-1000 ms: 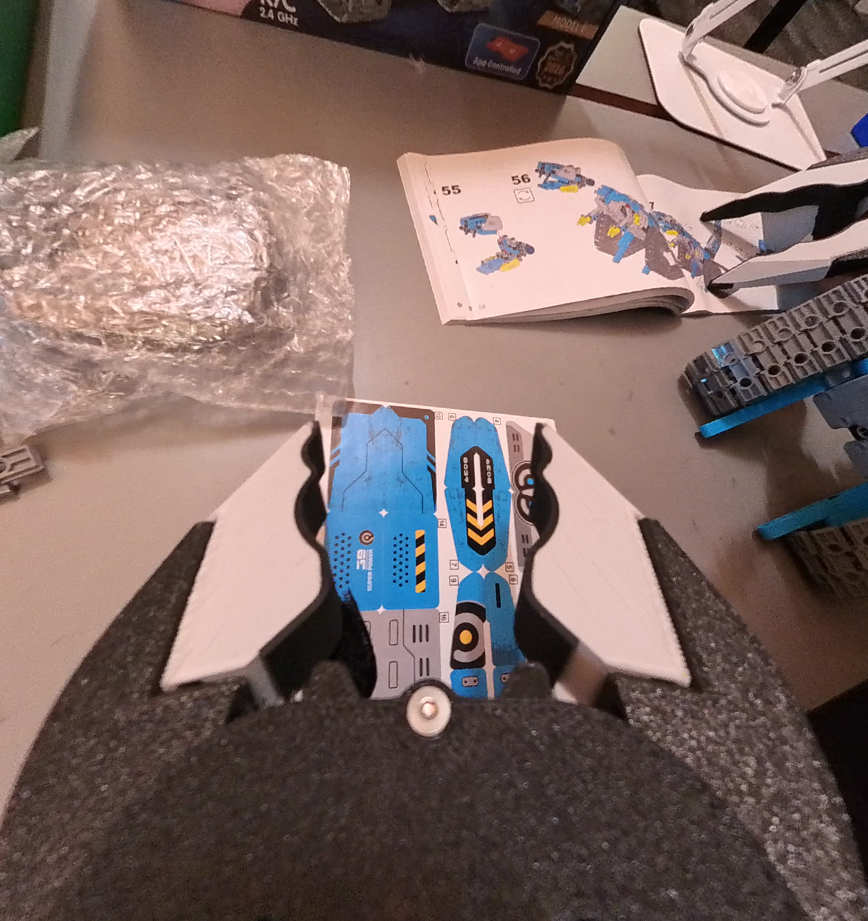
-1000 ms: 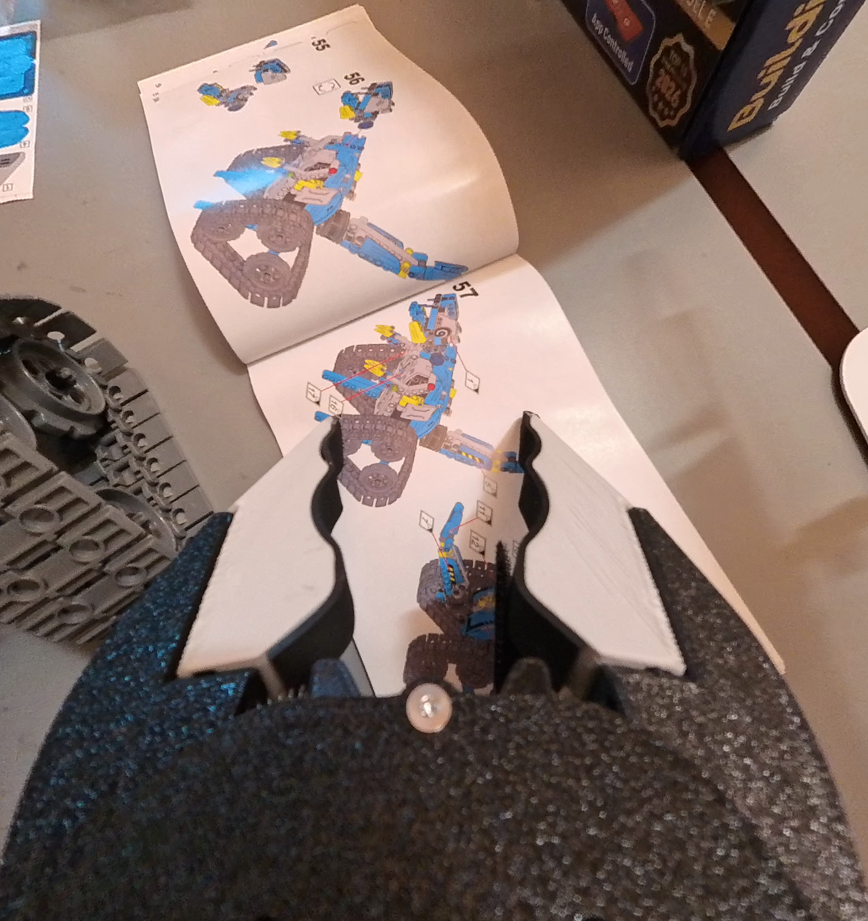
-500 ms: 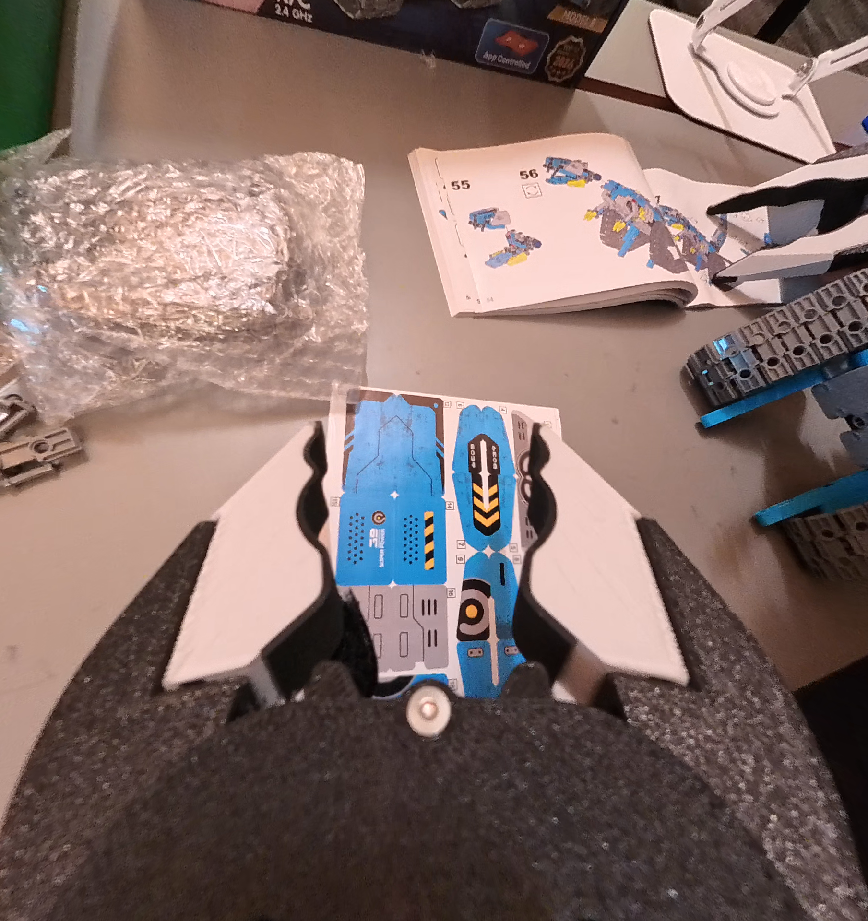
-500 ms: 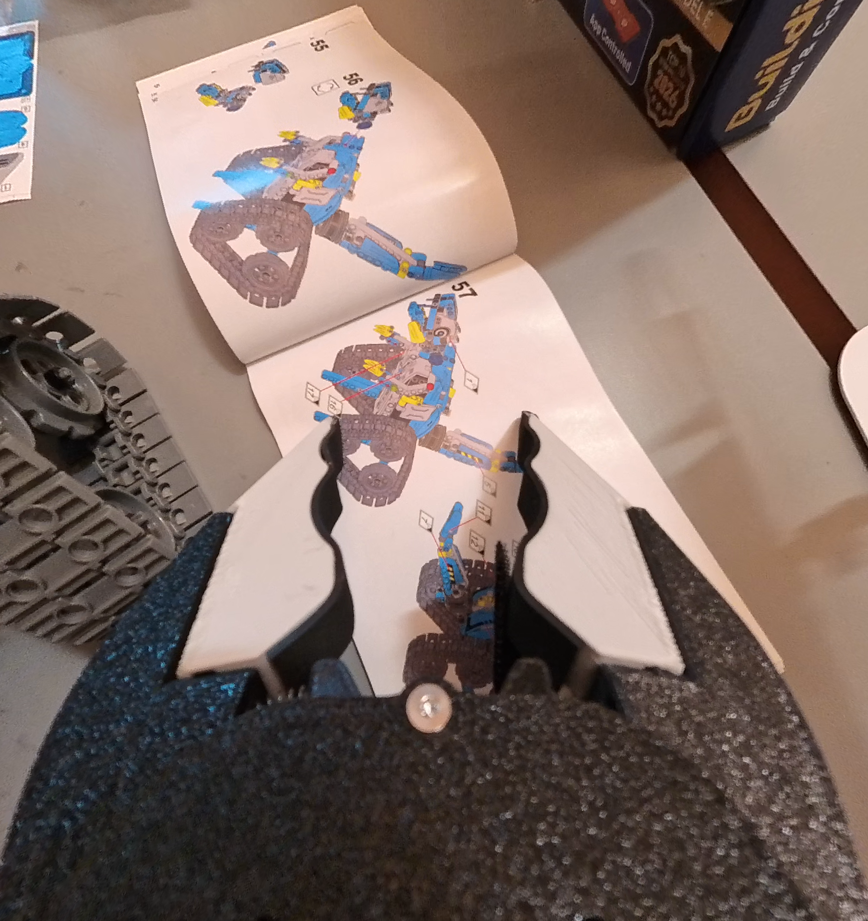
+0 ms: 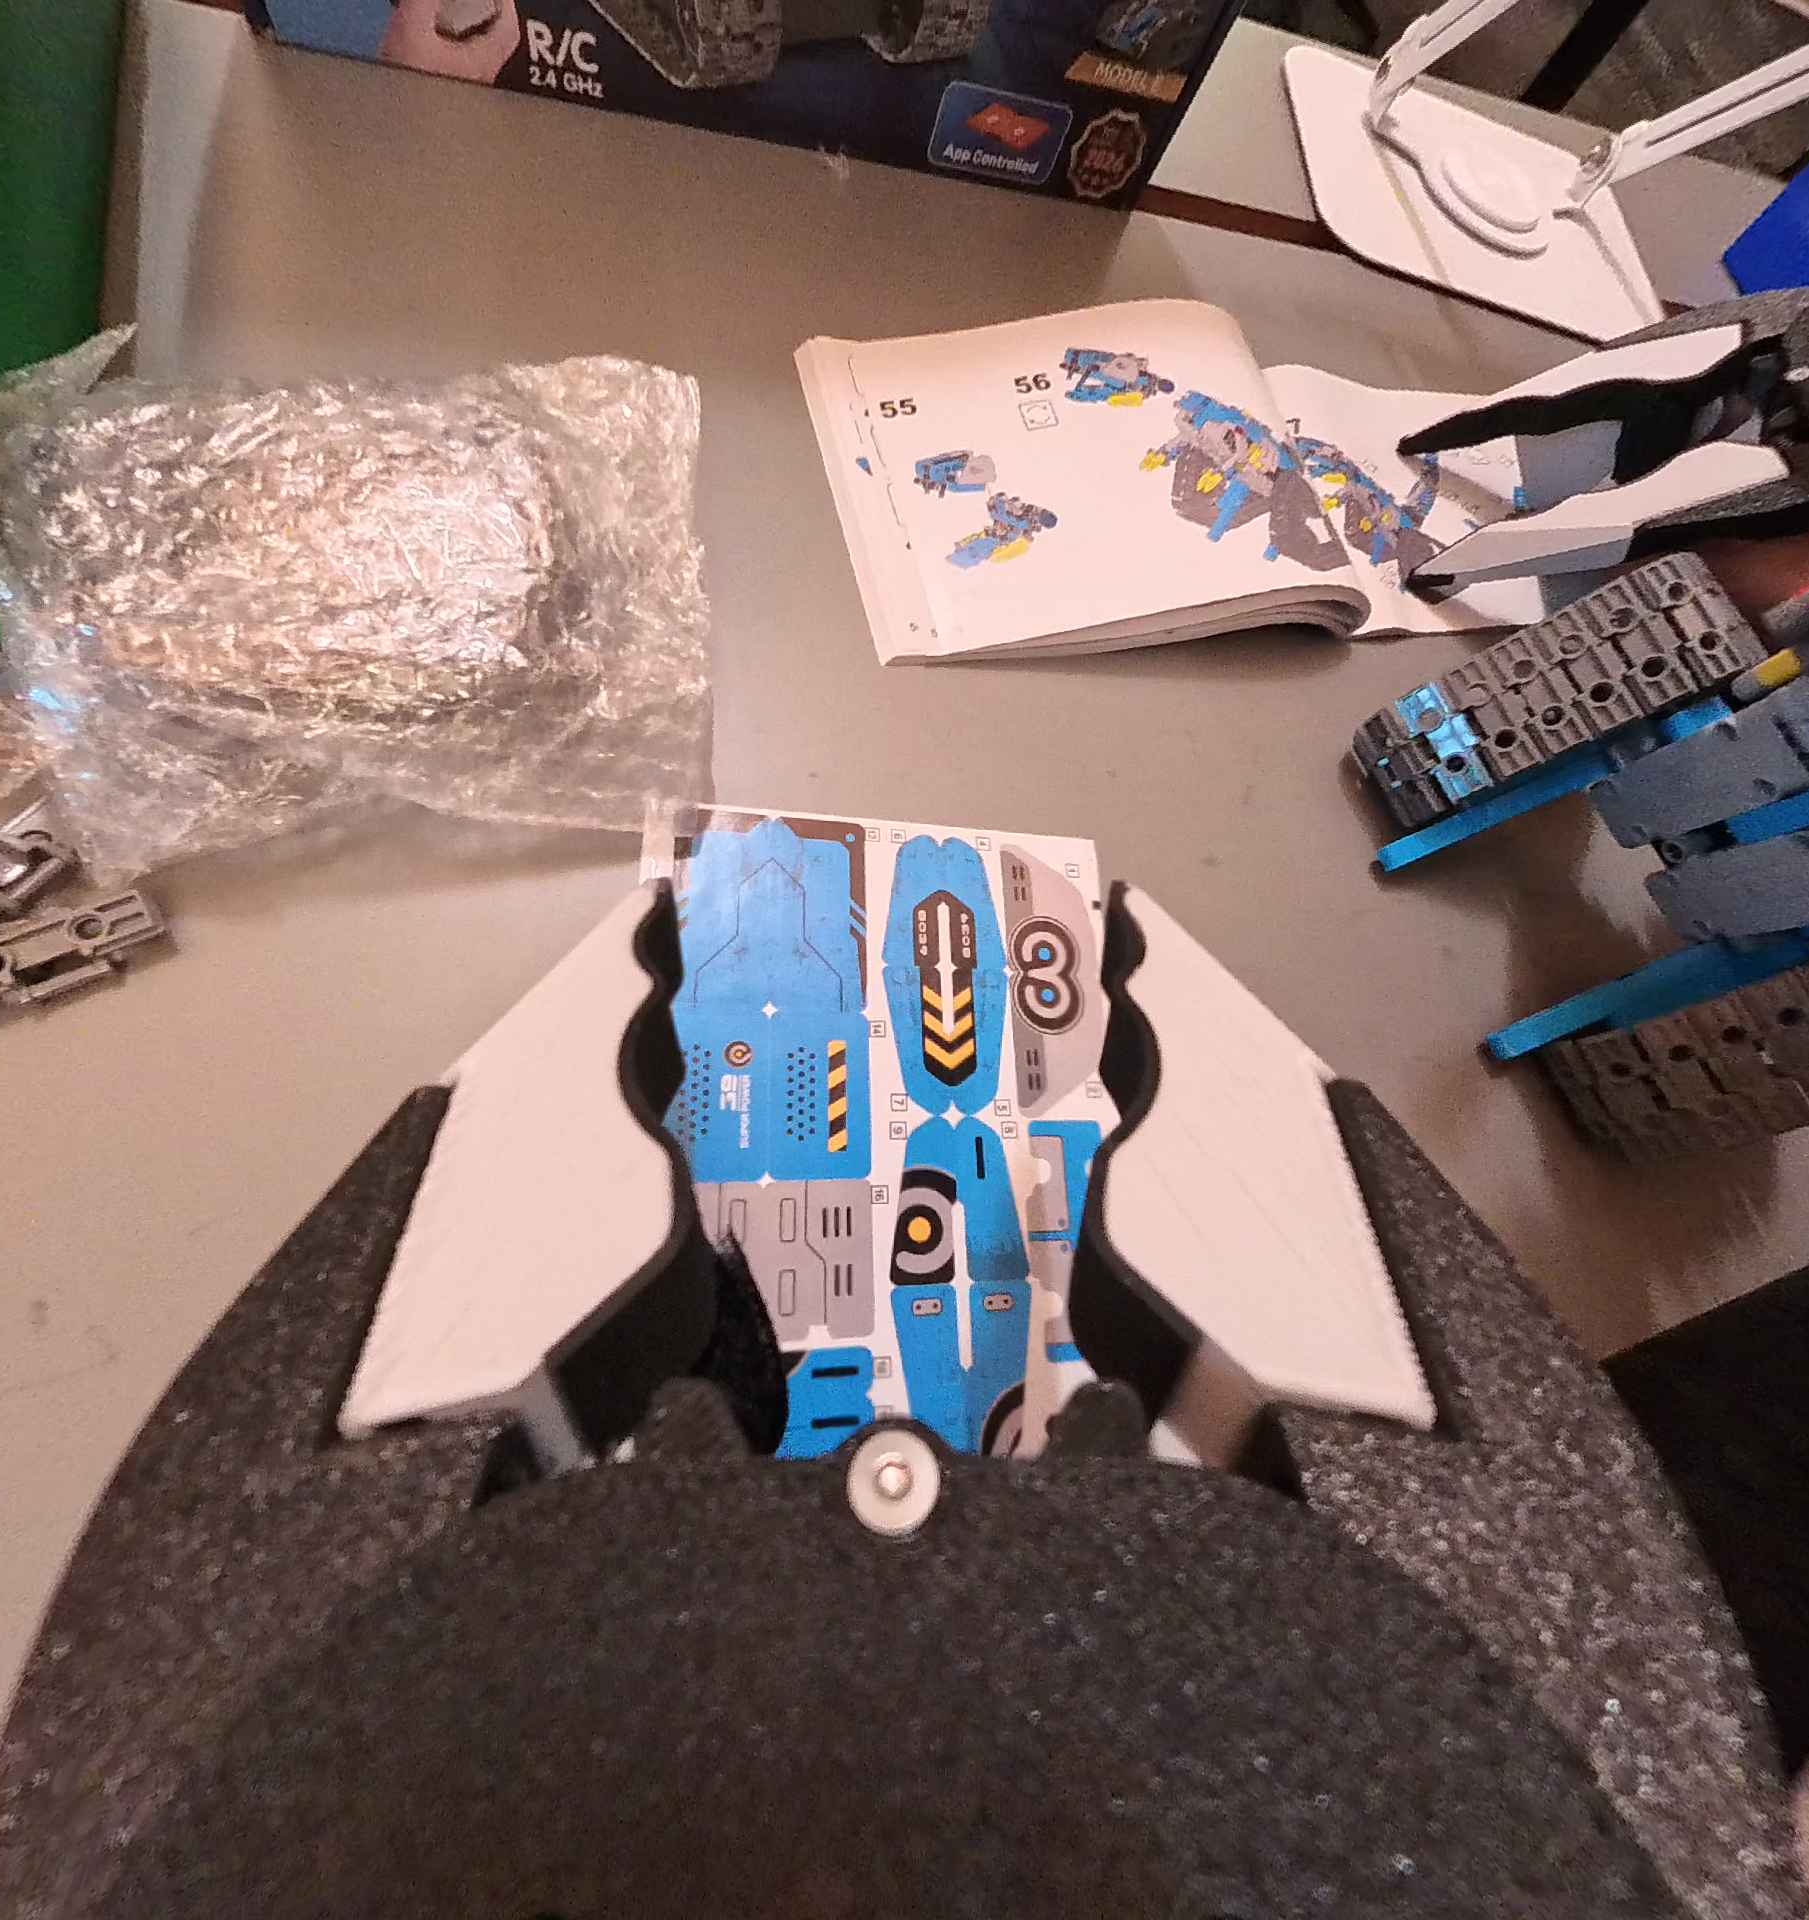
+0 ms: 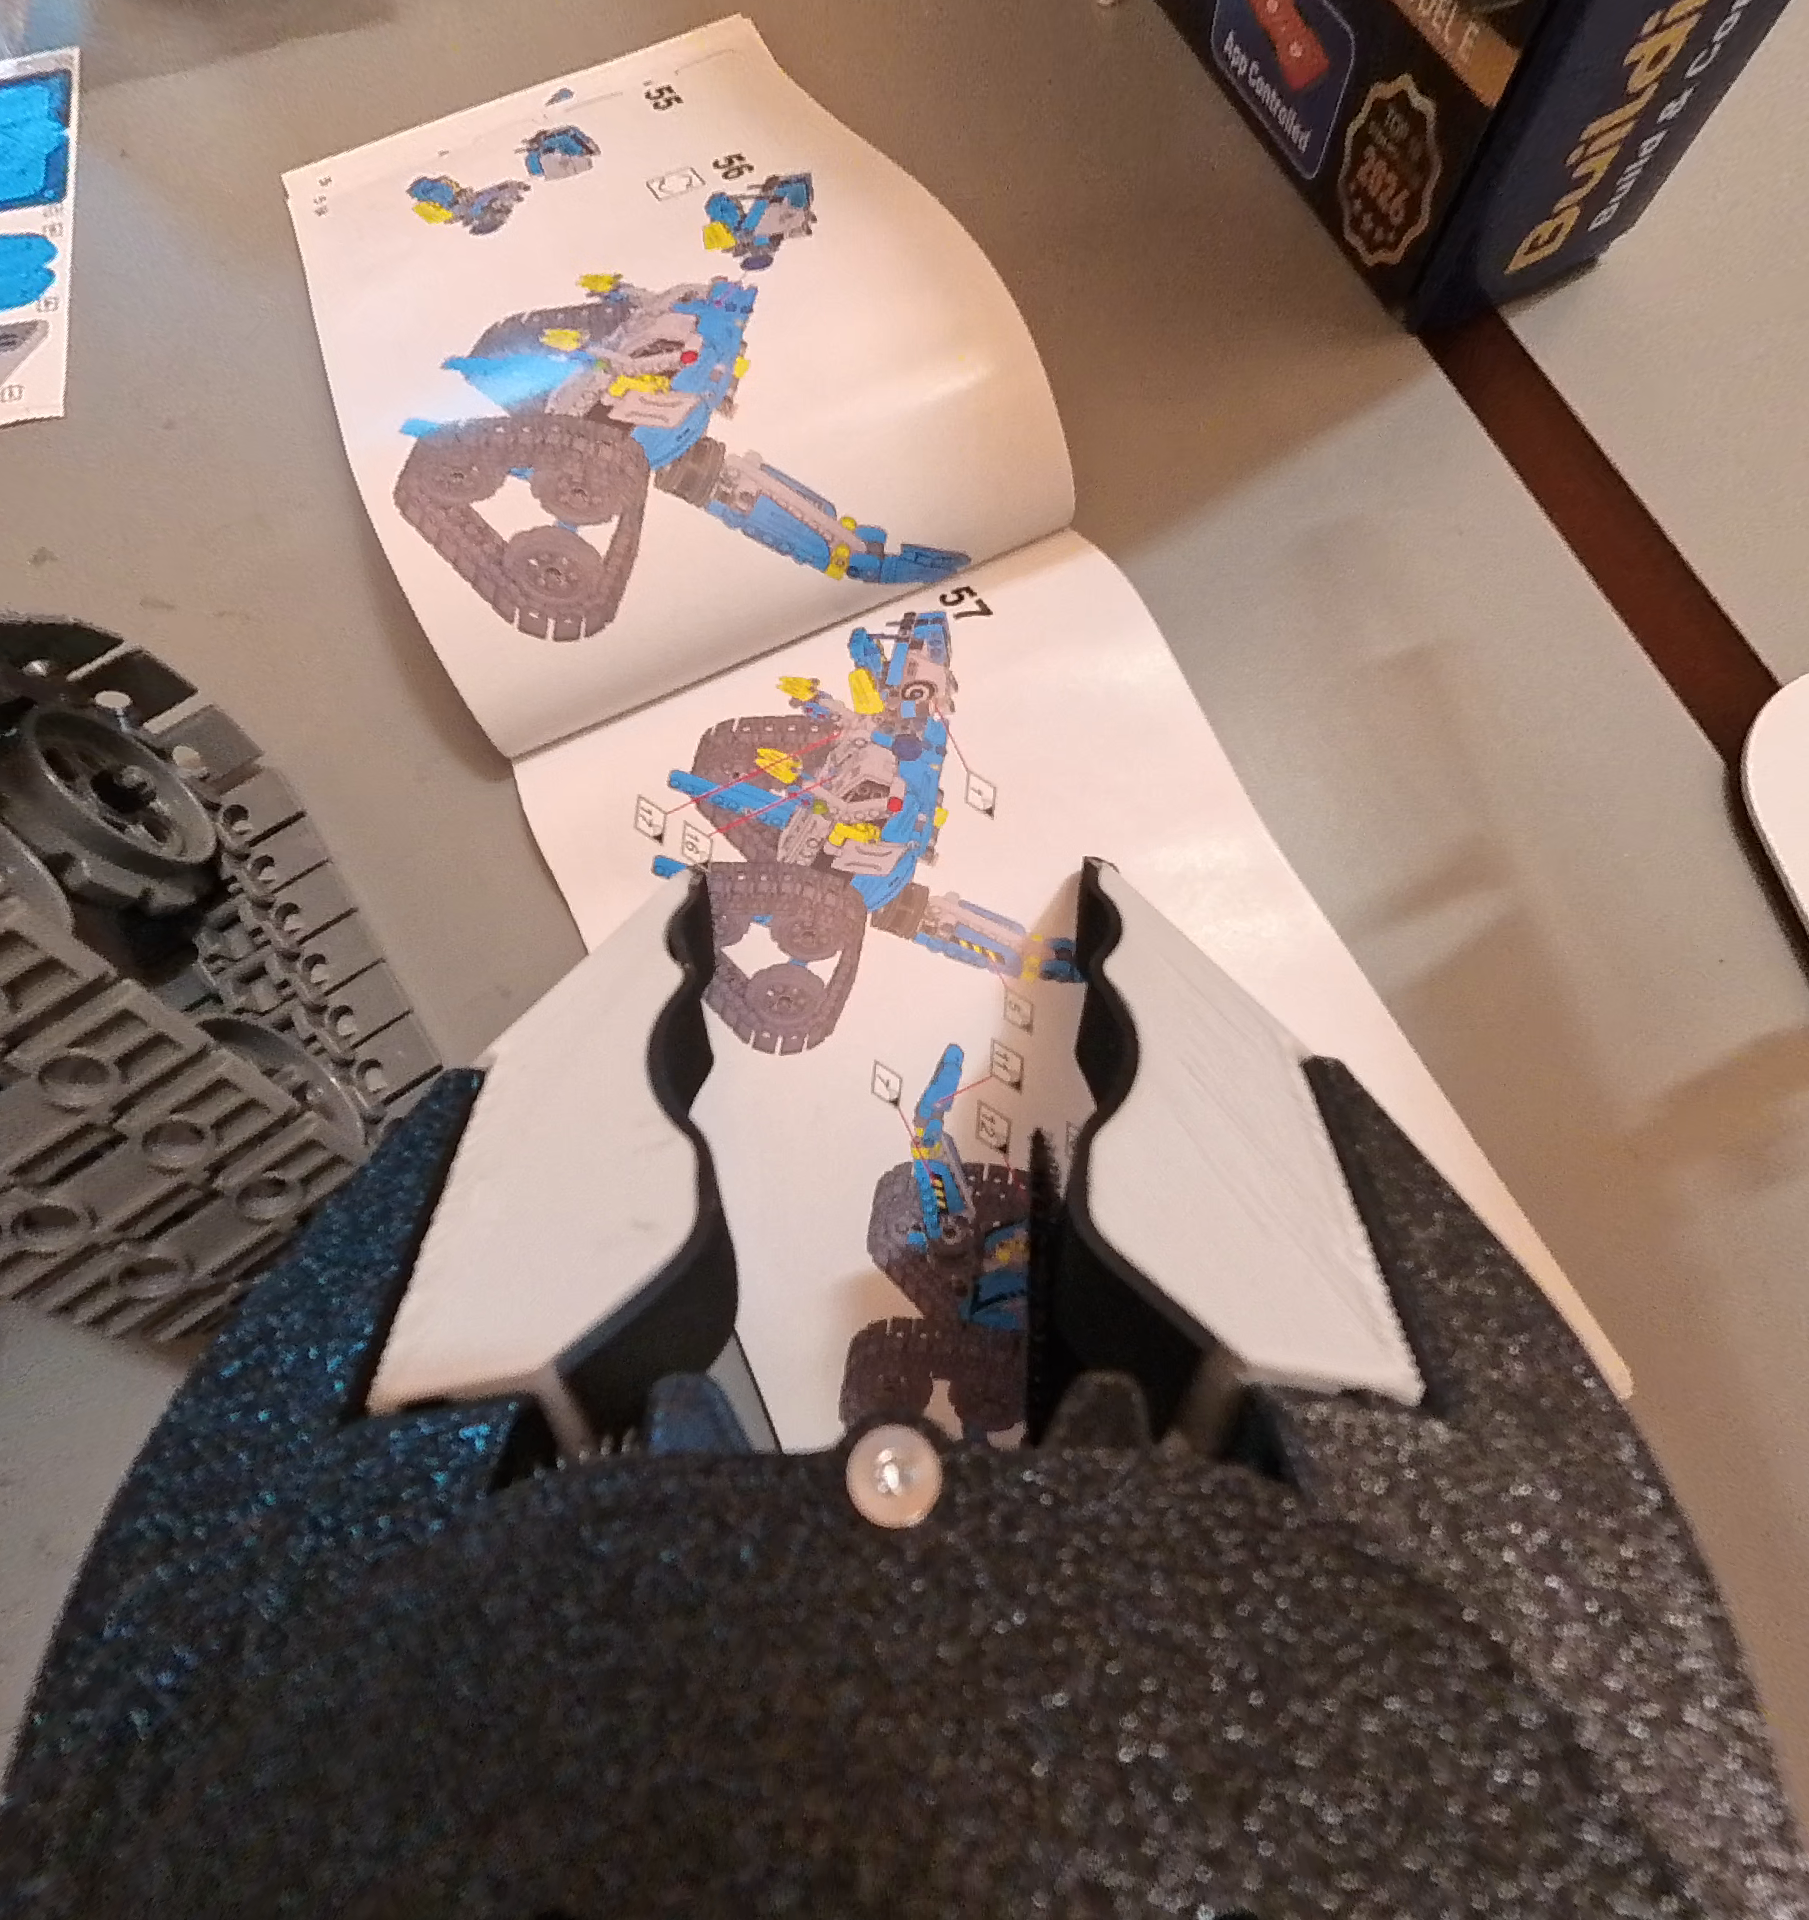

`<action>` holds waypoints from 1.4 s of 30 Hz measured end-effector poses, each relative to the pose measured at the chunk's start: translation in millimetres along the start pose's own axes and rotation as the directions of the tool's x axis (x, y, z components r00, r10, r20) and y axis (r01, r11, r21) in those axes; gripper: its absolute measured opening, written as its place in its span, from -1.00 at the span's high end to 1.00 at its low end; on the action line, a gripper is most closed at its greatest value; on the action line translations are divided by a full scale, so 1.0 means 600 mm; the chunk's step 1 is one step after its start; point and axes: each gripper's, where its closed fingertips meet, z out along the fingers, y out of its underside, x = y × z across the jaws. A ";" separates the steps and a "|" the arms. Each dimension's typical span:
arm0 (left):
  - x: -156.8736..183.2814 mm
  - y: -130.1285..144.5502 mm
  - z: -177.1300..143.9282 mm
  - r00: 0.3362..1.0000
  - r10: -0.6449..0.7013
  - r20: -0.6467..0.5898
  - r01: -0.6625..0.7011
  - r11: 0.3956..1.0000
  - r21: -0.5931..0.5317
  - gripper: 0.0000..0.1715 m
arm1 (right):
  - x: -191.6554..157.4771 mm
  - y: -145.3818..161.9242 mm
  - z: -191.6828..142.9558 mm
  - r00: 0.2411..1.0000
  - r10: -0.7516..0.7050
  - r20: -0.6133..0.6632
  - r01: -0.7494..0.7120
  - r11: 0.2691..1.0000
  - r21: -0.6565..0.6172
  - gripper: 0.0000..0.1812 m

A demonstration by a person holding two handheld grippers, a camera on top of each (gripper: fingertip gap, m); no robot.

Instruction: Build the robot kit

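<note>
My left gripper (image 5: 884,899) is open and empty, hovering over a blue, grey and white sticker sheet (image 5: 884,1039) that lies flat on the grey table (image 5: 360,1091). My right gripper (image 6: 889,878) is open and empty above the right-hand page of an open instruction booklet (image 6: 671,343). In the left wrist view the booklet (image 5: 1035,499) lies at the back right with the right gripper (image 5: 1414,514) over its far page. A corner of the sticker sheet (image 6: 1,239) shows at the top left of the right wrist view.
A crumpled clear plastic bag (image 5: 328,592) lies left. Grey track links (image 5: 38,935) sit at the left edge. A grey and blue tracked brick model (image 5: 1658,810) (image 6: 100,1018) stands between the grippers. A dark printed box (image 5: 775,83) (image 6: 1451,135) and a white stand base (image 5: 1471,177) are at the back.
My left gripper has pulled back and shifted left a little, so more of the sticker sheet shows between its fingers. The right gripper has stayed almost still.
</note>
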 end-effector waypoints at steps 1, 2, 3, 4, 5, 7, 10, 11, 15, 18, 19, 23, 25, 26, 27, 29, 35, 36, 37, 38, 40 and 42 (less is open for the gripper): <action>0.003 -0.002 -0.004 1.000 0.005 0.002 -0.005 1.000 0.003 0.05 | 0.000 0.000 0.000 1.000 0.000 0.000 0.000 1.000 0.000 0.22; 0.006 -0.003 -0.008 1.000 0.010 0.003 -0.010 1.000 0.007 0.05 | 0.000 0.000 0.000 1.000 -0.001 -0.001 0.001 1.000 0.000 0.22; 0.010 -0.005 -0.013 1.000 0.015 0.004 -0.015 1.000 0.013 0.05 | 0.000 0.000 0.000 1.000 -0.001 -0.001 0.001 1.000 0.000 0.22; 0.015 -0.007 -0.018 1.000 0.018 0.004 -0.018 1.000 0.020 0.05 | 0.000 0.000 0.000 1.000 -0.001 -0.001 0.001 1.000 0.001 0.22; 0.019 -0.008 -0.023 1.000 0.021 0.003 -0.021 0.999 0.026 0.05 | 0.000 0.000 0.000 1.000 -0.001 -0.001 0.001 1.000 0.001 0.22; 0.028 -0.009 -0.033 1.000 0.028 0.003 -0.028 0.999 0.031 0.05 | 0.000 0.000 0.000 1.000 -0.001 -0.002 0.001 1.000 0.001 0.22; 0.039 -0.009 -0.046 0.999 0.036 0.009 -0.037 0.999 0.037 0.05 | 0.000 0.000 0.000 1.000 -0.001 -0.001 0.001 1.000 0.001 0.22; 0.043 -0.009 -0.050 0.999 0.037 0.007 -0.038 0.998 0.040 0.05 | 0.000 0.000 0.000 1.000 -0.001 -0.001 0.001 1.000 0.001 0.22; 0.057 -0.013 -0.061 0.999 0.045 0.004 -0.045 0.998 0.044 0.05 | 0.000 0.000 -0.001 1.000 0.000 -0.001 0.000 1.000 0.002 0.22; 0.062 -0.016 -0.065 0.998 0.056 0.011 -0.056 0.998 0.039 0.05 | 0.000 0.000 -0.001 1.000 0.002 0.000 -0.002 1.000 0.003 0.22; 0.065 -0.018 -0.065 0.998 0.059 0.009 -0.060 0.997 0.040 0.05 | 0.000 0.000 -0.001 1.000 0.002 0.000 -0.002 1.000 0.004 0.23; 0.073 -0.022 -0.067 0.997 0.074 0.008 -0.074 0.996 0.040 0.05 | 0.000 0.001 -0.001 1.000 0.003 0.000 -0.003 1.000 0.005 0.23; 0.076 -0.021 -0.066 0.997 0.078 0.009 -0.078 0.996 0.035 0.05 | 0.000 0.001 -0.002 1.000 0.003 0.001 -0.003 1.000 0.005 0.23; 0.077 -0.021 -0.065 0.997 0.078 0.007 -0.078 0.996 0.033 0.05 | 0.000 0.001 -0.001 1.000 0.003 0.001 -0.003 1.000 0.005 0.23; 0.079 -0.021 -0.064 0.997 0.079 0.005 -0.079 0.996 0.033 0.05 | 0.000 0.001 -0.001 1.000 0.003 0.001 -0.003 1.000 0.005 0.23; 0.081 -0.021 -0.064 0.997 0.081 0.001 -0.081 0.996 0.030 0.05 | 0.000 0.001 -0.001 1.000 0.002 0.001 -0.002 1.000 0.005 0.23; 0.089 -0.024 -0.071 0.995 0.097 -0.002 -0.097 0.995 0.035 0.05 | 0.000 0.001 -0.001 1.000 0.002 0.000 -0.002 1.000 0.005 0.23; 0.092 -0.025 -0.074 0.995 0.101 -0.001 -0.101 0.994 0.036 0.05 | 0.000 0.001 -0.001 1.000 0.002 0.000 -0.002 1.000 0.005 0.23; 0.095 -0.025 -0.077 0.994 0.105 0.000 -0.105 0.994 0.039 0.05 | 0.000 0.001 -0.001 1.000 0.001 0.000 -0.001 1.000 0.005 0.23; 0.098 -0.025 -0.081 0.994 0.111 0.000 -0.111 0.993 0.044 0.05 | 0.000 0.001 -0.001 1.000 0.001 -0.001 -0.001 1.000 0.005 0.23; 0.106 -0.023 -0.090 0.993 0.122 0.001 -0.122 0.991 0.050 0.05 | 0.000 0.001 -0.001 1.000 0.000 -0.003 0.000 1.000 0.005 0.24; 0.113 -0.018 -0.100 0.992 0.128 0.006 -0.129 0.990 0.053 0.05 | 0.000 0.001 -0.002 1.000 0.001 -0.003 -0.001 1.000 0.006 0.24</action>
